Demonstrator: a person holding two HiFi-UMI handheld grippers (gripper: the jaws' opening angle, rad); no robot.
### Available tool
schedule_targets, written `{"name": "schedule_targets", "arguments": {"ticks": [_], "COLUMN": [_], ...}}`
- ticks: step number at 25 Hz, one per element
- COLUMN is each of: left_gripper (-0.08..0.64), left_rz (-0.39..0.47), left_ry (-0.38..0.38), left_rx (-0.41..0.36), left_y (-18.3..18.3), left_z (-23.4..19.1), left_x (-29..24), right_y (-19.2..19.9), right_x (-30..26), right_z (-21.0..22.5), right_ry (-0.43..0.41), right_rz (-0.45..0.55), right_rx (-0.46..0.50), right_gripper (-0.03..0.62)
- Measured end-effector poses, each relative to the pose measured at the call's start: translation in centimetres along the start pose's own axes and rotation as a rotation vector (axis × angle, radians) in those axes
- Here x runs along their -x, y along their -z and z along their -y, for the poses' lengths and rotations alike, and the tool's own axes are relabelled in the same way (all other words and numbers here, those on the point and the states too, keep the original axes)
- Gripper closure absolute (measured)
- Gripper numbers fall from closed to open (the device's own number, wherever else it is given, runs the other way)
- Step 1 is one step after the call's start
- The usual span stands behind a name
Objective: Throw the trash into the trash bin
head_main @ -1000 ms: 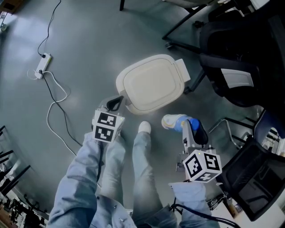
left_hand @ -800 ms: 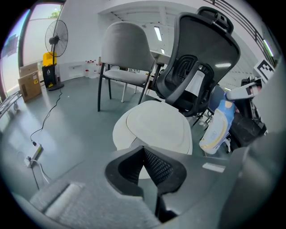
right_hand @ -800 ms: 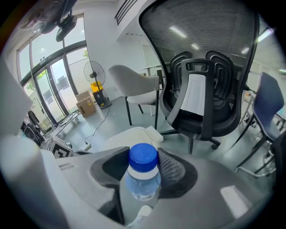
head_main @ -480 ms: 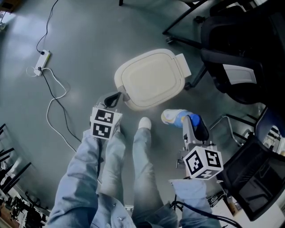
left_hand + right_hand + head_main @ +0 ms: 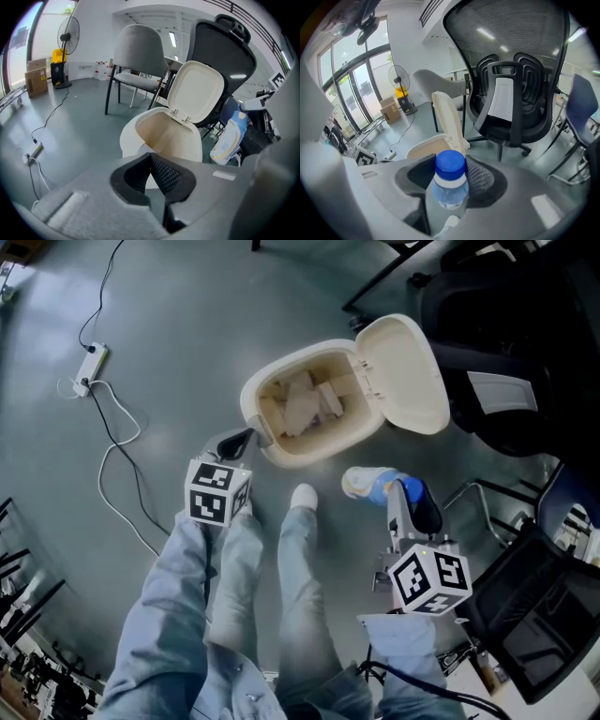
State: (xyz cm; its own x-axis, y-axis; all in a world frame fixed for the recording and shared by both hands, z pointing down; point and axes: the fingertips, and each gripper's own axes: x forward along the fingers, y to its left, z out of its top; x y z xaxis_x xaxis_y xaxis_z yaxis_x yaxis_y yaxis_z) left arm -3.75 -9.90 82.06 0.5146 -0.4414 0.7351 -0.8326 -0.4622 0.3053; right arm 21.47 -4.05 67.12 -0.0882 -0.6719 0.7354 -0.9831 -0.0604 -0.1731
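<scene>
Your right claw [image 5: 449, 173] is clamped on a blue-capped bottle [image 5: 449, 191], just beside the open trash bin [image 5: 255, 423], whose lid [image 5: 405, 371] stands raised. Your left claw [image 5: 152, 172] has its jaws together, empty, near the bin's rim.

Cream trash bin [image 5: 291, 457]; clear bottle [image 5: 450, 187], blue cap [image 5: 450, 165]; black-and-white patterned marker cube [image 5: 214, 493]; floor [image 5: 187, 334] seemingly grey-green.

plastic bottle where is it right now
In the head view the plastic bottle is right of centre, clamped in the right gripper, just below the open trash bin and beside the person's shoe.
</scene>
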Motion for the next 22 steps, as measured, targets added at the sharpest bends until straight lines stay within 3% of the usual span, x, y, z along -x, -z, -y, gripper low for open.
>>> {"name": "schedule_targets", "arguments": {"ticks": [5, 11, 17, 22], "left_gripper": [0.551, 0.551, 0.551, 0.551], "left_rz": [-0.031, 0.049, 0.096, 0.151], "left_ry": [-0.024, -0.017, -0.073, -0.139], "left_rx": [-0.071, -0.109, -0.054, -0.007], "left_y": [-0.9, -5.0, -8.1, -11.0], "left_z": [0.8, 3.2, 4.2, 5.4], "left_x": [0.9, 3.8, 9.3, 15.1], "right_y": [-0.9, -2.9, -5.1, -6.8], "right_x": [1.5, 3.5, 6.5, 8.3], "right_z": [0.1, 0.5, -1.1, -3.7], "right_ry": [0.007, 0.017, 0.008, -0.025], "right_rz": [0.022, 0.075, 0.116, 0.134], "right_rx": [0.000, -0.015, -0.036, 0.012], "right_gripper": [0.396, 0.396, 0.396, 0.396]}}
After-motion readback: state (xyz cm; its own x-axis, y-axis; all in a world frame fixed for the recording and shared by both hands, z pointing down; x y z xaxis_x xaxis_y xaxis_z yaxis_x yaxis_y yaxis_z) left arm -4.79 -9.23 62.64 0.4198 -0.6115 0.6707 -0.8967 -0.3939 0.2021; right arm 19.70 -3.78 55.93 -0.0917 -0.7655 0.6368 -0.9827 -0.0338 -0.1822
